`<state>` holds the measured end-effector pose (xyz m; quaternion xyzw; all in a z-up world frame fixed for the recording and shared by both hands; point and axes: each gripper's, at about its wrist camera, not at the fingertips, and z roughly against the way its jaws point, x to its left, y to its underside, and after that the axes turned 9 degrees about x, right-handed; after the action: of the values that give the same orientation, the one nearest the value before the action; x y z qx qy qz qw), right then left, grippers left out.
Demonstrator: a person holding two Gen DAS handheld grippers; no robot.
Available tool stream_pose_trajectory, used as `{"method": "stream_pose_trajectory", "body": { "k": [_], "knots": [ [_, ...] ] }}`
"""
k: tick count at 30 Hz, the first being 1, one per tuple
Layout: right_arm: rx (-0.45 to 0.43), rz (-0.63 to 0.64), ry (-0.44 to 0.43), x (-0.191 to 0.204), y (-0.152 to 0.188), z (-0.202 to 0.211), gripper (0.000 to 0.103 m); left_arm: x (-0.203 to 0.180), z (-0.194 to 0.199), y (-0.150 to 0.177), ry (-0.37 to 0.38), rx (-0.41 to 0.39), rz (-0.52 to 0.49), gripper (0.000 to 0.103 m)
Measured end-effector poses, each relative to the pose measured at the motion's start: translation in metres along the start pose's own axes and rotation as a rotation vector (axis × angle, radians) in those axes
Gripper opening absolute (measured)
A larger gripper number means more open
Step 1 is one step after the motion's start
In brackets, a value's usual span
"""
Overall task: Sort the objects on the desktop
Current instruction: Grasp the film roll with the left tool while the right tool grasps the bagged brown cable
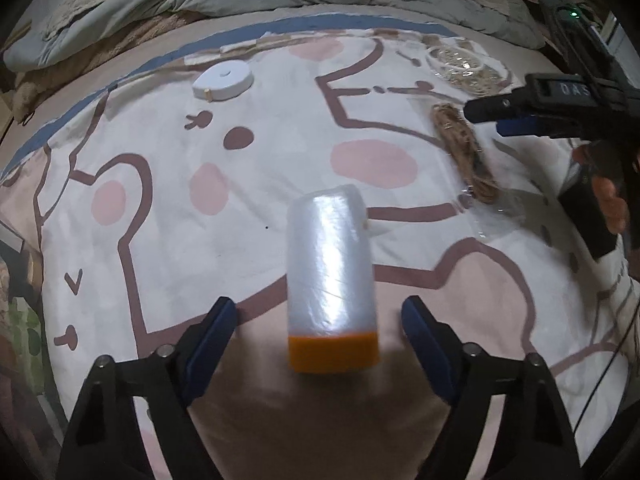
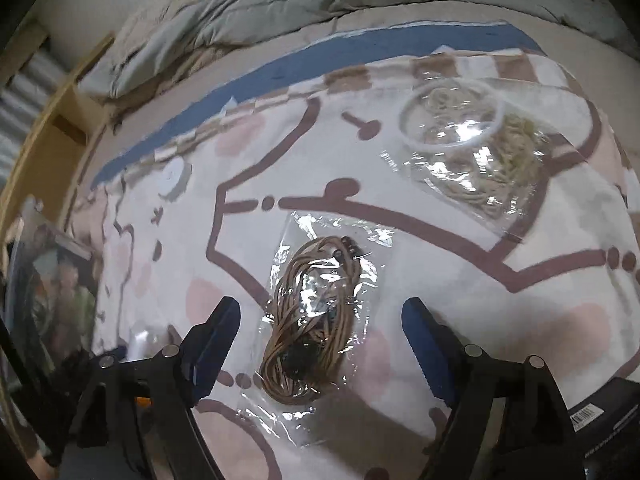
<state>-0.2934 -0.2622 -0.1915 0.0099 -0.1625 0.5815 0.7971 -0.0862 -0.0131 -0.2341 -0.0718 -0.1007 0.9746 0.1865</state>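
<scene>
On the bed, over a cartoon-print blanket (image 1: 160, 240), the left wrist view shows the left claw (image 1: 319, 312) with its jaws spread wide on either side of a roll of clear plastic with an orange end (image 1: 332, 280); the blue pads stand apart from the roll and press nothing. Only this view shows that roll in full, with a white round disc (image 1: 223, 80) lying well beyond it to the upper left. Further right in the same view lie a clear bag of brown cord (image 1: 466, 156) and, beyond it, a clear bag of pale rubber bands (image 1: 466, 66), with the right claw (image 1: 490, 118) above them, seen from the side, and a hand (image 1: 608, 200) on its handle. The right wrist view looks down on the bag of brown cord (image 2: 316, 320), which lies flat on the blanket between the open jaws of the right claw (image 2: 320, 312), untouched by either pad. The bag of pale bands (image 2: 476, 152) lies to the upper right, and the white disc (image 2: 172, 180) is small at far left.
</scene>
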Motion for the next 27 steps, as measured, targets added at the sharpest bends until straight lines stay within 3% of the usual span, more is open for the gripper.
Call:
{"method": "stream_pose_trajectory", "body": {
  "k": [5,7,9,14,19,23,27],
  "knots": [
    [0.07,0.03,0.03,0.02,0.008,-0.02,0.083,0.001,-0.011,-0.002,-0.016,0.018,0.015,0.08],
    [0.088,0.049,0.071,0.027,0.012,-0.03,0.092,-0.002,-0.012,-0.001,-0.036,0.016,0.005,0.08],
    [0.104,0.052,0.099,0.032,0.014,-0.04,0.103,-0.004,-0.012,-0.002,-0.044,0.014,-0.003,0.076],
    [0.121,0.045,0.16,0.034,0.014,-0.048,0.103,-0.002,-0.007,-0.002,-0.023,-0.001,0.002,0.042],
    [0.101,0.059,0.166,0.035,0.018,-0.049,0.103,-0.003,-0.002,-0.003,-0.012,-0.012,0.007,0.041],
    [0.045,0.179,0.257,0.043,0.026,-0.049,0.091,-0.002,0.003,-0.003,-0.009,-0.026,0.015,0.041],
    [0.004,0.206,0.25,0.041,0.03,-0.045,0.08,-0.002,0.01,-0.001,-0.007,-0.041,0.021,0.041]
  ]
}}
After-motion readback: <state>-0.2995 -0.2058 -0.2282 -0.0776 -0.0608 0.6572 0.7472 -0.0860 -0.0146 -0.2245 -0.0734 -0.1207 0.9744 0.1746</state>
